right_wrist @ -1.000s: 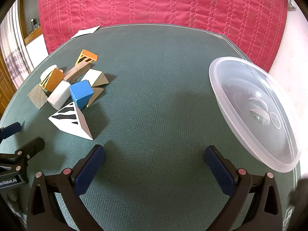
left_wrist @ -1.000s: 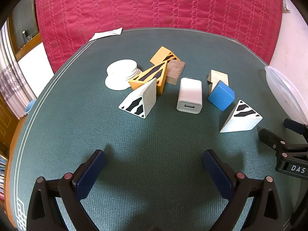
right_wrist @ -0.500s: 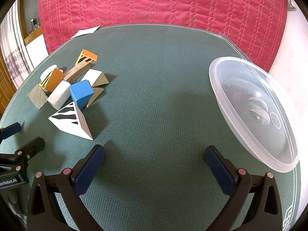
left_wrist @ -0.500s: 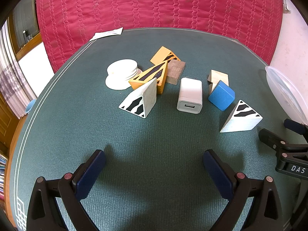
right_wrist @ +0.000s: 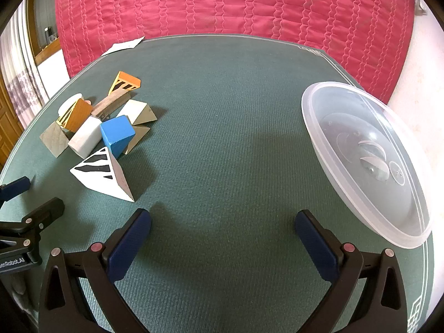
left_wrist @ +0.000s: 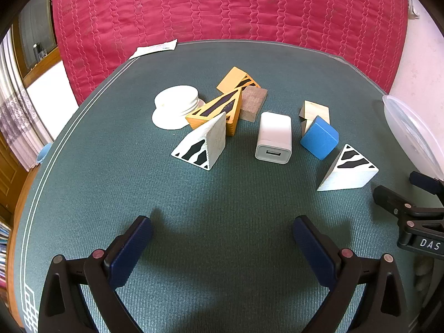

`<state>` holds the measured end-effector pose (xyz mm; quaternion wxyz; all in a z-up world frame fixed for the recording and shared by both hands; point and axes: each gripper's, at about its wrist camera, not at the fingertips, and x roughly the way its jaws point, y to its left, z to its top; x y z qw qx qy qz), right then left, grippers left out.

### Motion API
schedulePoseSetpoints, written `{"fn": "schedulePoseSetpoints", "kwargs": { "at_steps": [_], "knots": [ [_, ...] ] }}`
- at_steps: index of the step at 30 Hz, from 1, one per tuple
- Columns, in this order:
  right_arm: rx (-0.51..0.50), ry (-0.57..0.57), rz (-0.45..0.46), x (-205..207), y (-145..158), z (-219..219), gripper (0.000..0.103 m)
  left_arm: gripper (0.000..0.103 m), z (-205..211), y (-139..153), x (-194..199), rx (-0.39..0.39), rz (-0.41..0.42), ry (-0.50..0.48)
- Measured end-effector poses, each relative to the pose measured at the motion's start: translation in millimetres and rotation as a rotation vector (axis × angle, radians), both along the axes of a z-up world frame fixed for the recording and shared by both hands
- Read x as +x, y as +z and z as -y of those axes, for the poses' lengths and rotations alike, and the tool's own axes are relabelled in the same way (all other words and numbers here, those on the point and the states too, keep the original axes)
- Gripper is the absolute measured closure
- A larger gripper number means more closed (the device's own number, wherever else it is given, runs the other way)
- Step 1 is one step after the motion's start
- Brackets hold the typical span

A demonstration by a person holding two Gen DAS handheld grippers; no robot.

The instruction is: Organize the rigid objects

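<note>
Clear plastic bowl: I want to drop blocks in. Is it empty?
Empty. Through the clear plastic bowl only its own moulded base shows; all the blocks lie apart on the mat.

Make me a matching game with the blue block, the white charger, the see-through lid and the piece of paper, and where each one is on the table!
Things:
1. blue block
2. white charger
3. clear lid
4. paper

Places:
A. far edge of the table, by the red quilt
B. right side, apart from the pile
C. left of the blue block
D. just behind a striped white wedge

Pairs: 1-D, 2-C, 3-B, 4-A
</note>
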<state>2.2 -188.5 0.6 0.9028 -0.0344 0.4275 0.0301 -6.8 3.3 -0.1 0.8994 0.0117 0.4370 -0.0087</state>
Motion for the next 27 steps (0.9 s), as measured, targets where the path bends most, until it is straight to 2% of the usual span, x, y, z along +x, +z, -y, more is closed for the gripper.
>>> {"fn": "schedulePoseSetpoints", "kwargs": {
  "at_steps": [12, 27],
  "knots": [
    [0.004, 0.065, -0.005, -3.1, 0.0, 4.8, 0.0, 0.0, -1.5, -0.1, 0.0, 0.0, 0.0, 0.002],
    [-0.007, 0.056, -0.005, -5.5, 0.0, 1.7, 0.0, 0.0, -7.0, -0.2, -5.7, -0.004, -0.007, -0.046]
  ]
}}
